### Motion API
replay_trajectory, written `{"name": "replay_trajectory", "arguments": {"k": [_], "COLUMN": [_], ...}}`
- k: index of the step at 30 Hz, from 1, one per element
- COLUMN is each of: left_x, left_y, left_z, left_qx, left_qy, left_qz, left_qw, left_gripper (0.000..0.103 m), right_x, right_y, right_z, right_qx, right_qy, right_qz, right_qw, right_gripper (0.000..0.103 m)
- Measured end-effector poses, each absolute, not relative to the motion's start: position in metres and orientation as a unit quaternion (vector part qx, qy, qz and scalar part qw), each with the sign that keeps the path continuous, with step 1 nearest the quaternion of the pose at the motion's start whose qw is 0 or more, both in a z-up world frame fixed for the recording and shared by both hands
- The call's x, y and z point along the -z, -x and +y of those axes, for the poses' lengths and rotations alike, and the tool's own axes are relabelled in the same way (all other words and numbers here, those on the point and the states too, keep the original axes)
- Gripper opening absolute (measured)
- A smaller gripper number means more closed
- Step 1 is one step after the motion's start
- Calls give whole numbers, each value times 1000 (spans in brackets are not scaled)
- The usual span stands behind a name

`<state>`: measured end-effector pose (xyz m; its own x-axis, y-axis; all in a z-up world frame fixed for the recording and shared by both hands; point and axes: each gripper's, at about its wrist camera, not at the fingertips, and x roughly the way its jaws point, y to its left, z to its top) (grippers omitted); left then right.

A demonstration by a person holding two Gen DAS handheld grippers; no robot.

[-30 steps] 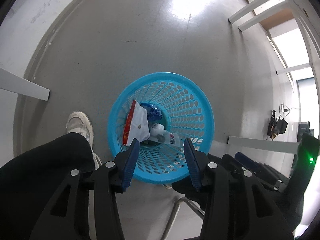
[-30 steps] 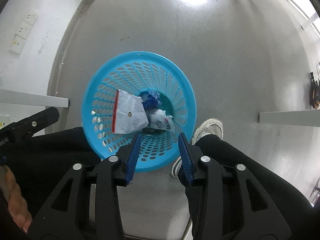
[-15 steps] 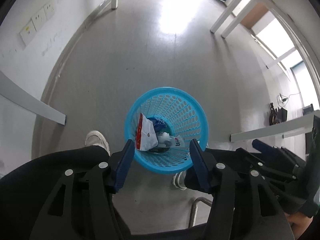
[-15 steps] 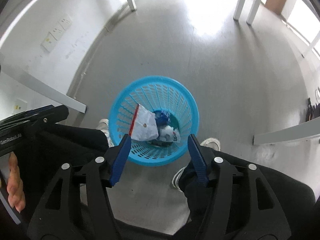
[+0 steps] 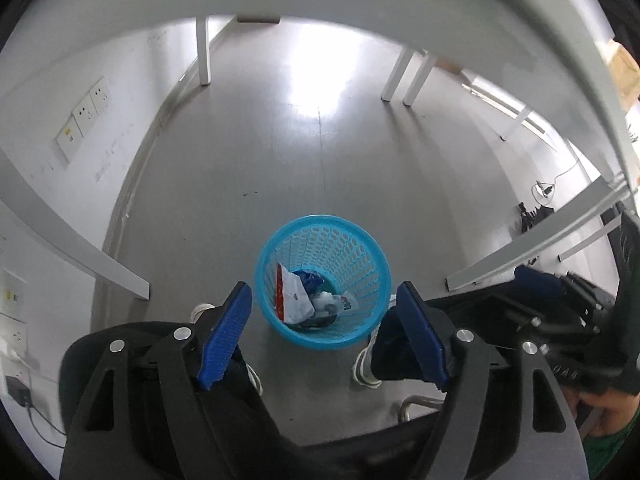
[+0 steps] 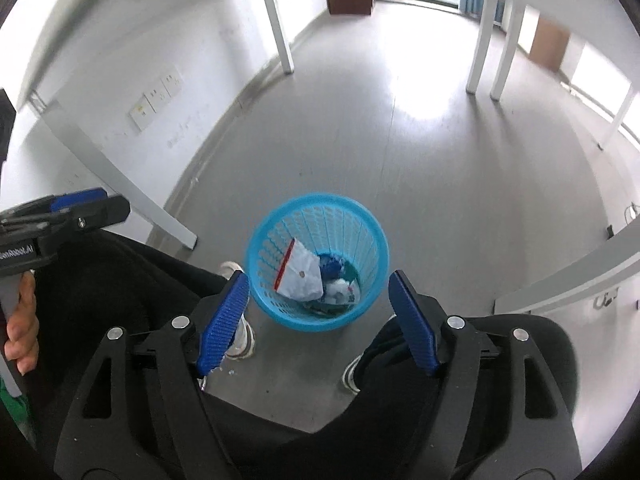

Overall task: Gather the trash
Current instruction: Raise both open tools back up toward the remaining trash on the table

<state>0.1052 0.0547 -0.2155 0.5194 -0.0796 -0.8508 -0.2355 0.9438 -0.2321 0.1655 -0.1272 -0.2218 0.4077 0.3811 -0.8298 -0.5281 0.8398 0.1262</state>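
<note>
Both grippers hung high above the floor, each with nothing in it. My left gripper [image 5: 324, 336] had its two blue pads [image 5: 225, 334] spread wide, and my right gripper [image 6: 316, 320] was just as wide open, so that the basket showed in the gap between each pair of pads. I judged they were held apart and up like this because their loads had been let go and the drop was done.

One round blue plastic basket [image 5: 362, 248] stood upright on the grey floor [image 5: 320, 160], just beyond my feet, near enough to drop things straight down into it. Its walls were a lattice of holes. Inside lay the trash: one white bag with a red edge strip [image 5: 294, 298] leaning against the left wall, one crumpled blue wrapper [image 5: 308, 279] beyond it, and one white wrapper with blue print [image 5: 340, 301] to its right. That made three pieces I could count; something darker lay under them, too hidden to name.

Two white shoes [image 6: 242, 334] showed at the near side of the basket, one to each side. Several white table legs [image 6: 280, 28] stood far off. I saw no loose trash on the floor.
</note>
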Motion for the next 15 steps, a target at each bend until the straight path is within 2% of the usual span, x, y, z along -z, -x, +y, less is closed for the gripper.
{"name": "replay_trajectory", "arguments": {"k": [3, 8, 12, 15], "left_x": [197, 162, 139, 113], "left_y": [-86, -60, -47, -35], "left_z": [55, 43, 41, 37], "left_qx": [-30, -50, -18, -10], "left_qy": [173, 98, 114, 102], "left_qz": [473, 432, 412, 381], "left_qw": [863, 895, 904, 919], "left_gripper": [74, 82, 83, 94], "right_x": [201, 160, 125, 89], "right_y": [-151, -126, -110, -98], "right_z": [-136, -149, -156, -161], "right_qx": [-283, -298, -303, -308], "right_qy": [68, 57, 47, 43], "right_qz": [449, 406, 372, 340], "right_qw": [845, 862, 876, 887], "right_gripper": [77, 79, 83, 87]}}
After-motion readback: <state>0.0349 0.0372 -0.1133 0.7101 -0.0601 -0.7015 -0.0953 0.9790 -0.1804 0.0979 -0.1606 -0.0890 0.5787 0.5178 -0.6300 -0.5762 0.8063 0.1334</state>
